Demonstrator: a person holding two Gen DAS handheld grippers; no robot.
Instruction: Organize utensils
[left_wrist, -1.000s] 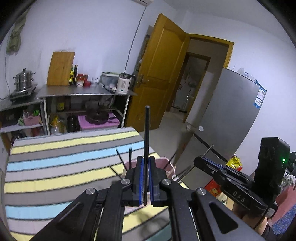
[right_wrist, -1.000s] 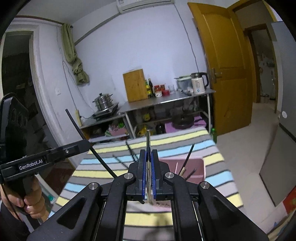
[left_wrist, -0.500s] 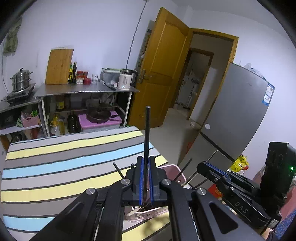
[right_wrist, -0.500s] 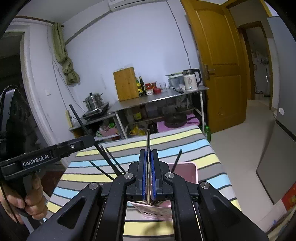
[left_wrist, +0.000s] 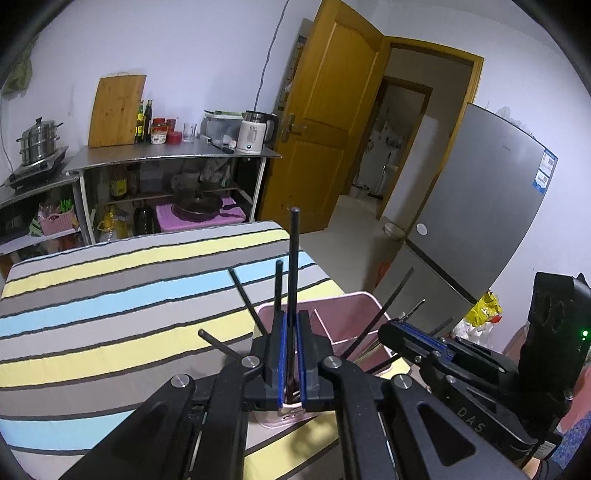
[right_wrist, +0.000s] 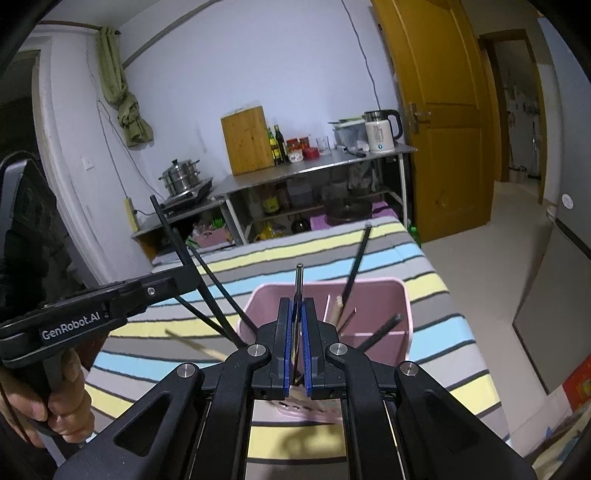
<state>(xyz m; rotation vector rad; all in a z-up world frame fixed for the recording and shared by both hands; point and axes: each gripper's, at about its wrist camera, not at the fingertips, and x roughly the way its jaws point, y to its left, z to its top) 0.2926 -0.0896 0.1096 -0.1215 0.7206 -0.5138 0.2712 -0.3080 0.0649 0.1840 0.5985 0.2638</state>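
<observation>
Both pinching: left hand-held gripper clamps black chopstick, right hand-held gripper metal utensil, above pink holder.

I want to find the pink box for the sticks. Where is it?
The pink box sits on the striped tablecloth, just past the right gripper in the middle of its view. In the left view it is right of centre.

The left gripper is hiding the lower end of its black chopstick and the near wall of the pink bin. A pale stick is blurring beside the right gripper.
</observation>
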